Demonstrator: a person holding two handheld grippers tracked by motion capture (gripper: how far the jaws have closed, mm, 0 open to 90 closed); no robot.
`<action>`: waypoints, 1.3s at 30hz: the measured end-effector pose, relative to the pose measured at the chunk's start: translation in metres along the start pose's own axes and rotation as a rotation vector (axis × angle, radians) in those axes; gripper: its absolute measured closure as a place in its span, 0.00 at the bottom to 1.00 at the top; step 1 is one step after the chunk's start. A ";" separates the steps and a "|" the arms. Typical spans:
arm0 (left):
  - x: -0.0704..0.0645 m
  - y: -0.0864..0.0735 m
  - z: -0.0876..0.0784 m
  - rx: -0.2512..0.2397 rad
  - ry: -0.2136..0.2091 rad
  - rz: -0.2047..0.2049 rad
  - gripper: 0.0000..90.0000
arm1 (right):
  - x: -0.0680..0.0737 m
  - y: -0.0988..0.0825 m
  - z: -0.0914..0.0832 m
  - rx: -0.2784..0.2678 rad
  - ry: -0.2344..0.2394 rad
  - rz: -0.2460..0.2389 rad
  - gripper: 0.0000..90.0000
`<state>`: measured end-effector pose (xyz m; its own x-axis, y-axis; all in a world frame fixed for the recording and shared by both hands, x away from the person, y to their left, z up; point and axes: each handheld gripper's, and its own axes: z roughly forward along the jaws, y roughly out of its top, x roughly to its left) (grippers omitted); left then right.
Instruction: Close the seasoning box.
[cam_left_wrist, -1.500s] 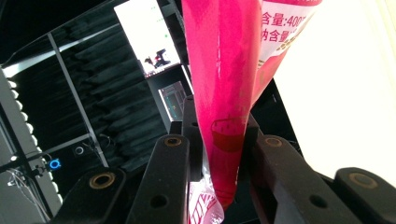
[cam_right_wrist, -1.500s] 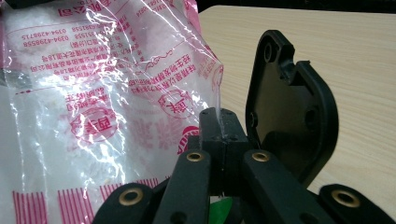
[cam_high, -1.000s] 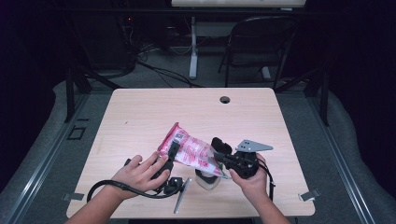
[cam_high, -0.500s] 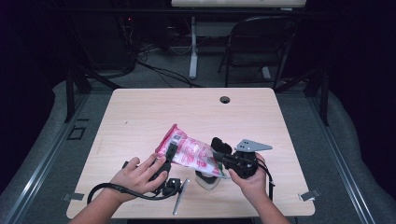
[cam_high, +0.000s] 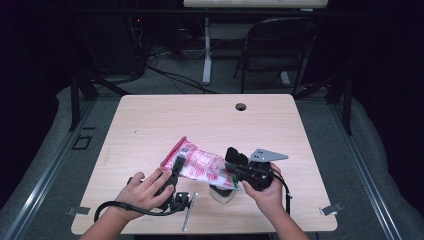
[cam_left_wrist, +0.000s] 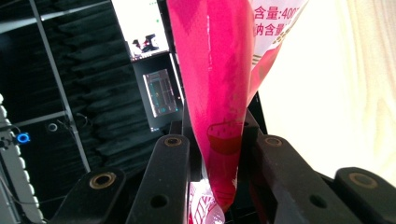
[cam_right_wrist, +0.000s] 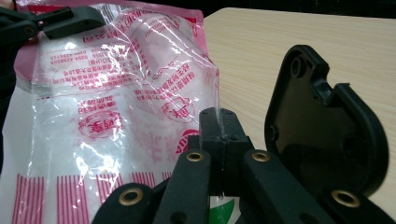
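I see the pink and clear plastic bag (cam_high: 197, 164) in the lower middle of the high view, lifted just above the wooden table (cam_high: 150, 125) and stretched between my two tools. My left gripper (cam_high: 175, 167) sits at the lower left of centre, its jaws clamped on the bag's pink sealed end; in the left gripper view that pink edge (cam_left_wrist: 219, 116) rises up the middle of the frame, pinched between the two black jaws at the bottom. My right gripper (cam_high: 231, 172) is at the lower right of centre, jaws pressed together on the opposite edge of the bag; in the right gripper view the thin clear film (cam_right_wrist: 116, 93) spreads across the left half of the frame, showing red printing and white contents, and its edge is caught between the closed black pads (cam_right_wrist: 219, 135) at bottom centre. A small pale object (cam_high: 221, 194) lies on the table just below the bag, between my hands; I cannot tell what it is.
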<state>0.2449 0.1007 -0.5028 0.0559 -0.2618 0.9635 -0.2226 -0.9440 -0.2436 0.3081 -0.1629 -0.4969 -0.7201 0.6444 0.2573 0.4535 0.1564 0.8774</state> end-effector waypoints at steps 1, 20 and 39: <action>-0.002 0.000 0.000 0.000 -0.004 -0.017 0.90 | 0.000 0.000 0.000 0.001 0.004 -0.003 1.00; -0.019 -0.002 0.000 0.001 -0.054 -0.161 0.90 | 0.001 0.007 -0.001 0.010 0.036 -0.008 1.00; -0.034 -0.004 -0.001 0.019 -0.100 -0.337 0.90 | 0.000 0.013 0.007 0.037 0.072 -0.012 1.00</action>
<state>0.2429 0.1136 -0.5341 0.2186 0.0477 0.9747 -0.1574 -0.9840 0.0835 0.3174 -0.1554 -0.4879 -0.7608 0.5872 0.2764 0.4628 0.1924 0.8653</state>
